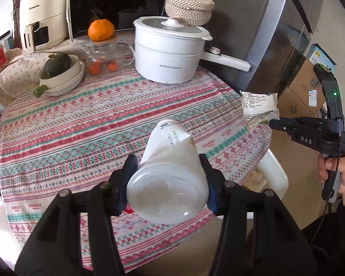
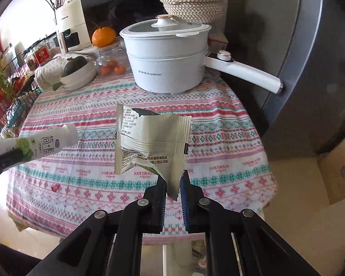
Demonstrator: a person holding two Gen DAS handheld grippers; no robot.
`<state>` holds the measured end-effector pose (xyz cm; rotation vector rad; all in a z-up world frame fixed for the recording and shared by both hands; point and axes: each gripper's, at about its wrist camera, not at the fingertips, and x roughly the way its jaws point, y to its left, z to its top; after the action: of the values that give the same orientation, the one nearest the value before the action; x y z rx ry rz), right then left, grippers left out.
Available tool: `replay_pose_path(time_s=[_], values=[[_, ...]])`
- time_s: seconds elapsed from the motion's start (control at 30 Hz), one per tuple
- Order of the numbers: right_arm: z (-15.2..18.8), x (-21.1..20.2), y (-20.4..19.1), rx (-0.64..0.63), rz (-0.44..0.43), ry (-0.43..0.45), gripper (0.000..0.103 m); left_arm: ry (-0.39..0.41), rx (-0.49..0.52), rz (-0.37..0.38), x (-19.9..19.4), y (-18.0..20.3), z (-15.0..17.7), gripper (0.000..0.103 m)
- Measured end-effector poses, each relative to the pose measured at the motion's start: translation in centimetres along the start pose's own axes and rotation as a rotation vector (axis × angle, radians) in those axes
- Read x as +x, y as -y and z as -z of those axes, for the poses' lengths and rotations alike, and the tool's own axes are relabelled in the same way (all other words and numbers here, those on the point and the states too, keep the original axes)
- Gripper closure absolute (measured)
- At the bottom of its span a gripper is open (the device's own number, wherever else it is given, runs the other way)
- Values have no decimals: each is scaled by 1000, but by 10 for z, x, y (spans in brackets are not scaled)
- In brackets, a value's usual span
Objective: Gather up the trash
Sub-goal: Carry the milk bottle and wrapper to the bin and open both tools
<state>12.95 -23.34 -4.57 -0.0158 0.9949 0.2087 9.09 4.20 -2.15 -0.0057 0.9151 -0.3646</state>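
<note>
**Both tools loaded, bin below the desk edge**

On the far left of the desk (image 1: 85, 124) a squash (image 1: 57, 64) sits in stacked bowls (image 1: 64, 80), with a glass jar (image 1: 103, 59) topped by an orange (image 1: 101, 30) beside it and a white pot (image 1: 170, 55) behind the middle. None of that looks like trash, so it should stay put.

The left tool (image 1: 168, 170) is clamped on a white bottle (image 1: 170, 174), one pad on each side of the body, base toward the camera and neck pointing away over the cloth. The bottle is lifted clear of the desk. A small red scrap (image 2: 55, 187) lies on the cloth near the front edge, close under that tool; it is probably trash yet to be gathered.

To the right, the right tool (image 2: 173, 188) is pinched shut on the lower corner of a torn wrapper (image 2: 151, 142), which stands up above the fingers, in the air over the desk's right side.

Just past the desk's near right edge, a white bin (image 1: 273, 172) shows with paper already in it. To do the drop well, bring each tool right over the bin mouth before parting the fingers: the wrapper is light and may drift, so release it low. The bottle is slick and round, so keep the squeeze until it is over the opening.
</note>
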Motion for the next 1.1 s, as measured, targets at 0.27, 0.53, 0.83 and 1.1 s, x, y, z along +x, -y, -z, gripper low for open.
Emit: replay_pose_path(time_s=[0.27, 0.53, 0.83, 1.1], values=[[62, -36, 47, 124, 19, -5, 91, -54, 73, 141, 1, 85, 29, 48], [90, -43, 95, 203, 36, -36, 90, -152, 221, 253, 47, 174, 66, 48], [121, -33, 141, 236, 115, -113, 90, -250, 301, 228, 103, 219, 79, 48], [139, -28, 163, 250, 127, -164, 89, -258, 336, 204, 122, 237, 80, 48]])
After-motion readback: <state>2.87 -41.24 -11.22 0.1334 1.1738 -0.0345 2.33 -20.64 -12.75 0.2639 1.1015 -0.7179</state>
